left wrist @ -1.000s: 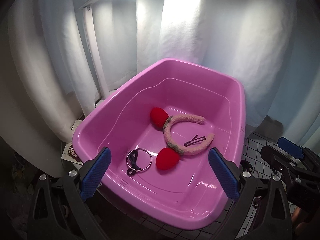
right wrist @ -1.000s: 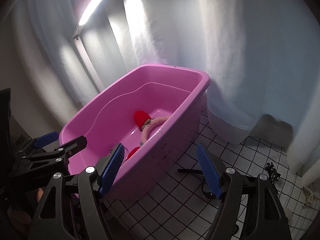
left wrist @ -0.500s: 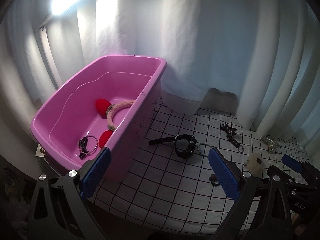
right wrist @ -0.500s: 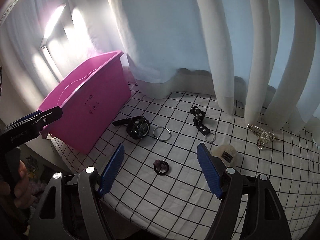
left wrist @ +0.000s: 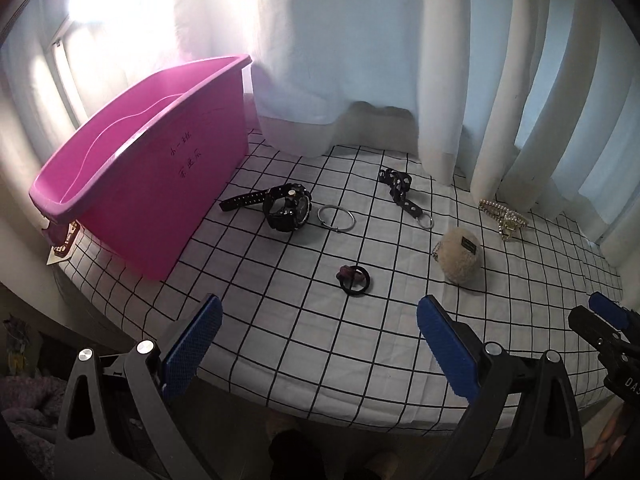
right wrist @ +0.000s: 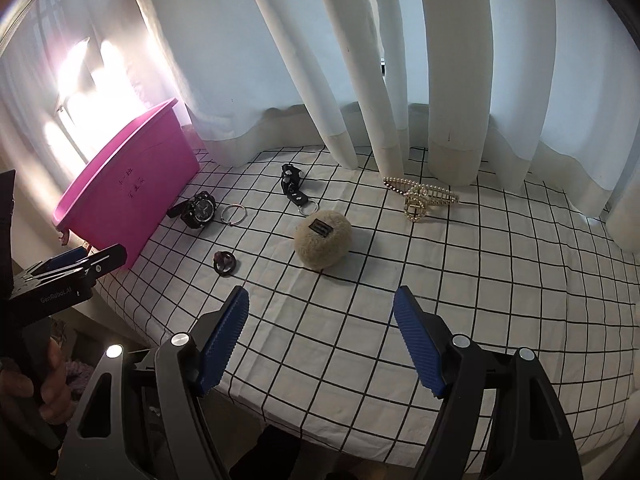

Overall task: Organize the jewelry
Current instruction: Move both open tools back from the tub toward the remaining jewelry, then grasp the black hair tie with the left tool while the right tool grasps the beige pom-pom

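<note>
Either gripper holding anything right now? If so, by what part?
Nothing held. Left gripper and right gripper are both open and empty, above the near edge of the checked cloth.

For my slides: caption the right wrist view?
Open right claw faces a fuzzy pouch, pearl clip and watch.

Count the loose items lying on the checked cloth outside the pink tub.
6: watch by the tub, ring, strap, hair tie, fuzzy ball, pearl clip near the curtain. The tub may hide more.
</note>
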